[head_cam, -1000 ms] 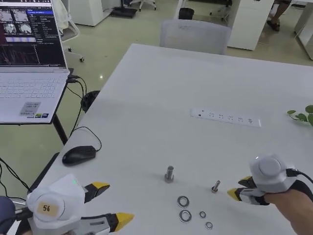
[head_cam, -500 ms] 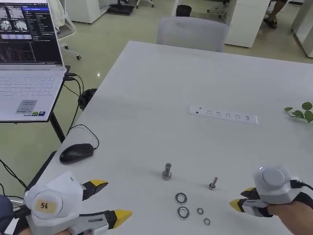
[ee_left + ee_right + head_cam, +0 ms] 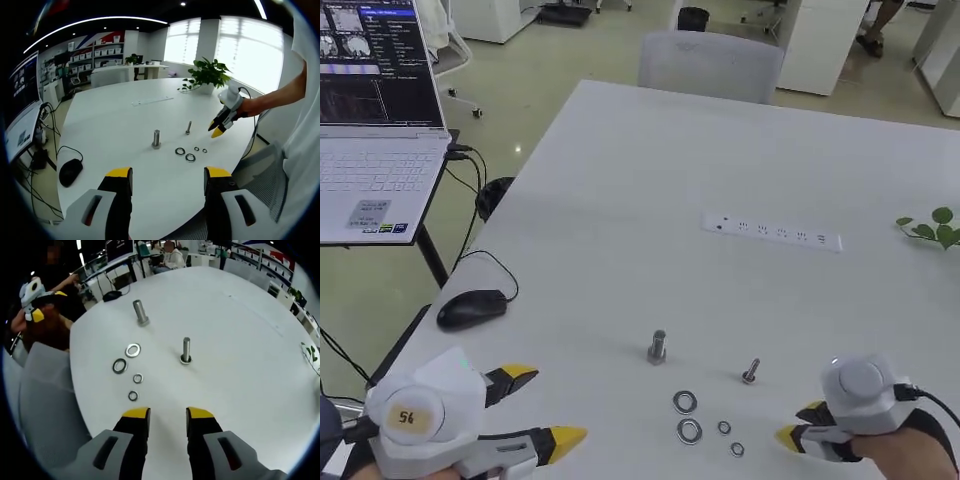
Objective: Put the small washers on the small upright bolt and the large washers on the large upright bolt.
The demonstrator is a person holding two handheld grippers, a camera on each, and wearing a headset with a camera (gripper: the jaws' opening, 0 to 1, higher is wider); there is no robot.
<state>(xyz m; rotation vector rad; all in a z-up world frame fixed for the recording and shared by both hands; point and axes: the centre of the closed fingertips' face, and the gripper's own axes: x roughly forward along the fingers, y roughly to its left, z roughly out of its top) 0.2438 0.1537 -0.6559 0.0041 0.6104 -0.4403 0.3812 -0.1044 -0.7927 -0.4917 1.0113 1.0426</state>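
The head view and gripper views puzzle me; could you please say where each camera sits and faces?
Head view: on the headset, looking forward and down at the table; left gripper and right gripper show below.
Left gripper view: on the left gripper, facing across the table toward the right gripper; own open jaws below.
Right gripper view: on the right gripper, facing small bolt, large bolt and washers; own jaws below.
Both gripper views share those parts.
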